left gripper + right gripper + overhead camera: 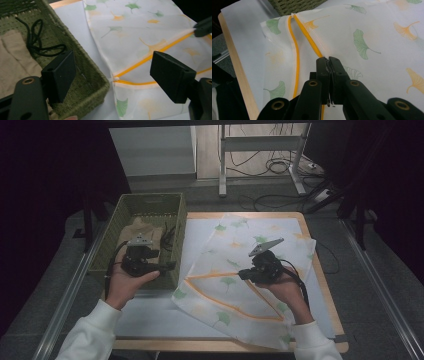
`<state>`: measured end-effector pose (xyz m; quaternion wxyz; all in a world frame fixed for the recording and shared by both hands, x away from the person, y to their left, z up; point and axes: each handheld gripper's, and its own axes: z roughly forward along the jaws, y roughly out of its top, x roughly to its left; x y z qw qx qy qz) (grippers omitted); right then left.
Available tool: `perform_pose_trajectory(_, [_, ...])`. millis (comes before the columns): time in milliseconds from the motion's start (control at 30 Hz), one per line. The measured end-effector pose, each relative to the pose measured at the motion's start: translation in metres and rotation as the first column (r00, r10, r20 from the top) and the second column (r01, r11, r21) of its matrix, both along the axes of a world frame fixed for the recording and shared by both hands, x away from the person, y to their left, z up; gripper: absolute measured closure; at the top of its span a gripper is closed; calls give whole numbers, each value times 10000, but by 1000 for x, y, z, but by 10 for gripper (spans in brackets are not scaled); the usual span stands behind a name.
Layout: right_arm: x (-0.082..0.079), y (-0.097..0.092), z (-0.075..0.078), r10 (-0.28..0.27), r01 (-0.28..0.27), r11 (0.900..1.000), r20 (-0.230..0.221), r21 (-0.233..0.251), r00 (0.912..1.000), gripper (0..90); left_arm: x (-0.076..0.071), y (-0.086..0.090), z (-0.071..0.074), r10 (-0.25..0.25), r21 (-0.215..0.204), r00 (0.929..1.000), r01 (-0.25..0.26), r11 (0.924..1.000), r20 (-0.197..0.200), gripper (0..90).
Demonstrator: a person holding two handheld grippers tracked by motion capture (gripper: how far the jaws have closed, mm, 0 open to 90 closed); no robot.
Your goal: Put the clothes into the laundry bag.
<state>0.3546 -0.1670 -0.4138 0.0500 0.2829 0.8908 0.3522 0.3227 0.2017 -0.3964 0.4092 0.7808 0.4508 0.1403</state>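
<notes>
the right gripper has its jaws pressed together on the orange zipper edge of the ginkgo-print laundry bag, a sliver of white fabric pinched between the pads. from the pinch the two orange zipper lines run away and meet at the bag's corner, just beside the green wicker basket. in the high view that gripper sits over the middle of the bag, which lies spread and a little rumpled across the white mat, its near corner reaching the wooden table's front edge.

the left gripper has its jaws wide apart with nothing between them; they frame the basket's near corner and the zipper's closed end. in the high view it hovers at the basket's right wall, above the rim. inside the basket lie a beige cloth and a tangled black cord.

bare mat shows in front of the basket and along the table's left front; the bag's right edge lies near the table's right rim.
</notes>
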Motion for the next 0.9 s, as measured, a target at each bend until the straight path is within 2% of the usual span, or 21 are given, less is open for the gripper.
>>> perform_pose_trajectory(333, [1, 0, -1, -9, 9, 10000, -43, 18, 10000, 858, 20, 6, -4, 454, 16, 9988, -454, 9990, -198, 199])
perform_pose_trajectory(667, [1, 0, -1, 7, -7, 10000, -51, -11, 10000, 857, 38, 10, -4, 769, 371, 9967, -759, 9964, -261, 196])
perform_pose_trajectory(900, [1, 1, -2, 26, -26, 10000, -73, -20, 10000, 857, 53, 12, -8, 1136, 446, 9927, -1118, 9927, -401, 184])
